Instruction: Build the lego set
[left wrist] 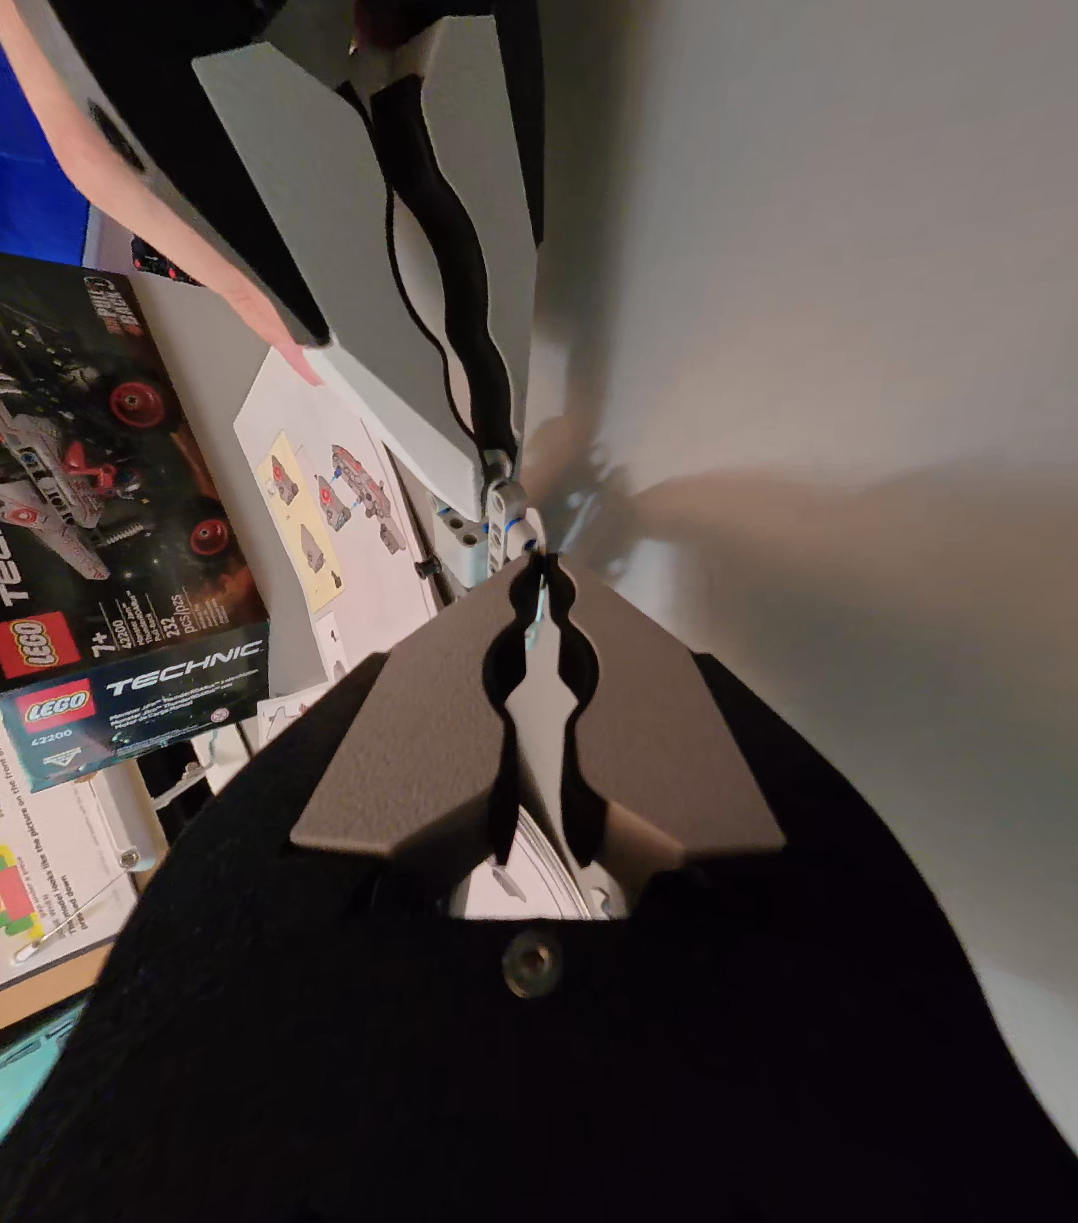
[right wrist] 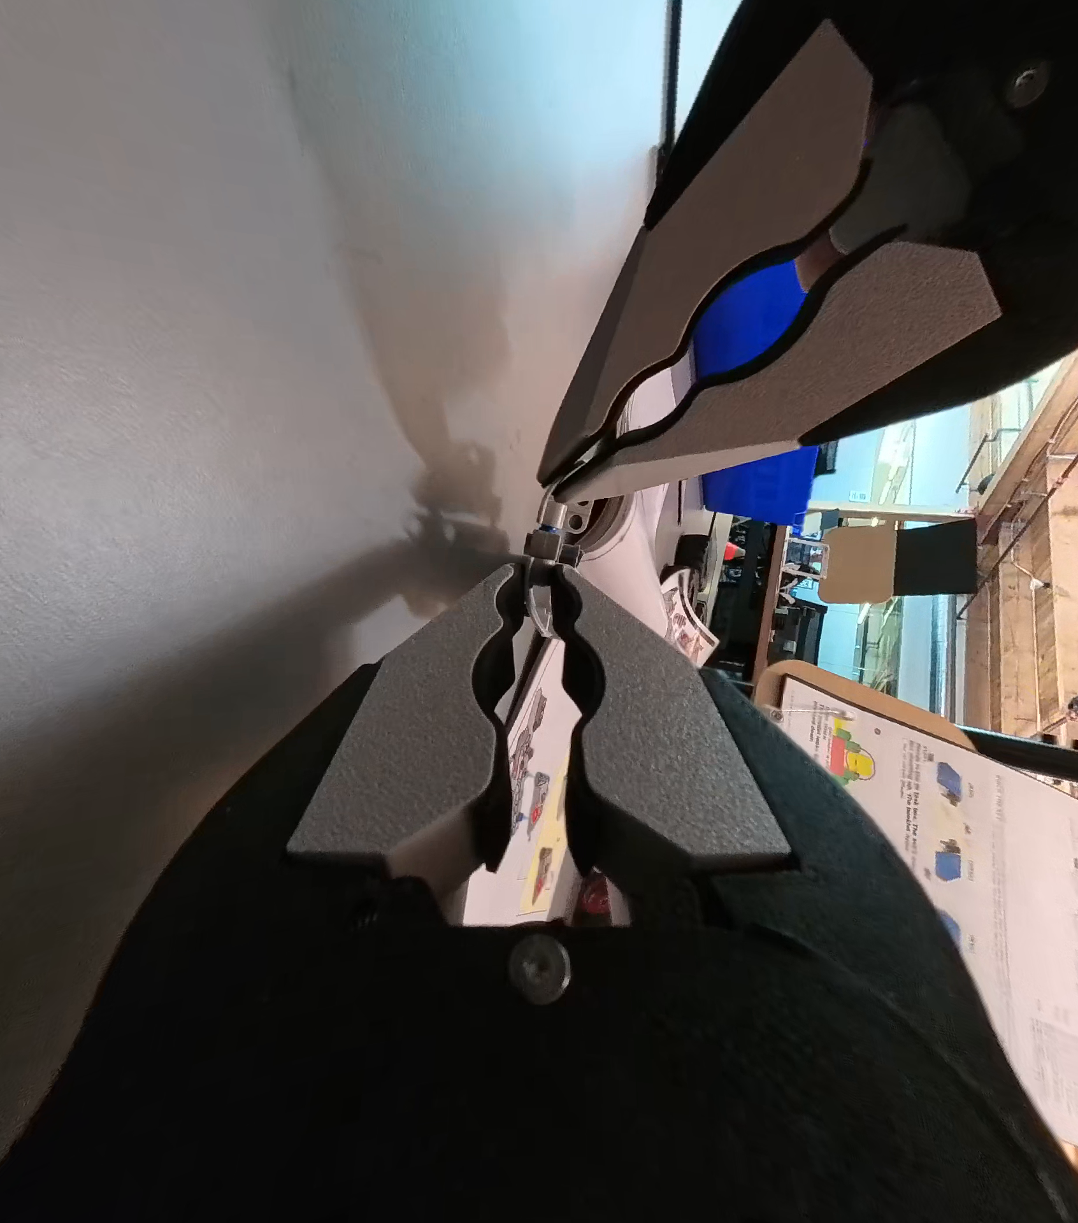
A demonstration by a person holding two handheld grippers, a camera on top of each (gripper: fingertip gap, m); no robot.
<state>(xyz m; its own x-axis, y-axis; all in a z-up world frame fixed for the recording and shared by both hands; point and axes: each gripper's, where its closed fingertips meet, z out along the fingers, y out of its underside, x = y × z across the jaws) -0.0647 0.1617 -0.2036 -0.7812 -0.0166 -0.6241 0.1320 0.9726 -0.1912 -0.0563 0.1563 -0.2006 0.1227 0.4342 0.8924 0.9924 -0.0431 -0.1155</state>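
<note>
piece: small pale grey lego beam assembly with blue pins (left wrist: pixel 510 509), held in the air between both tools
left gripper (left wrist: pixel 539 570): fingers closed on it
right gripper (right wrist: pixel 539 570): fingers pinching its other end
risk: thin tip grips; a twist could pop it loose

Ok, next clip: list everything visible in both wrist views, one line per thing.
Lego assembly: one, light grey with blue pins, pinched between both gripper tips above the table.
Table: one, white.
Lego box: one, black with a red logo, on the table in the left wrist view.
Instruction booklet: one, white, open beside the box.
Clipboard sheet: one, white with coloured brick pictures, at the table edge.
Blue bin: one, behind the left gripper in the right wrist view.
Forearm: one, bare, behind the right gripper.
Left gripper: grey fingers, shut on the assembly.
Right gripper: grey fingers, shut on the assembly.
</note>
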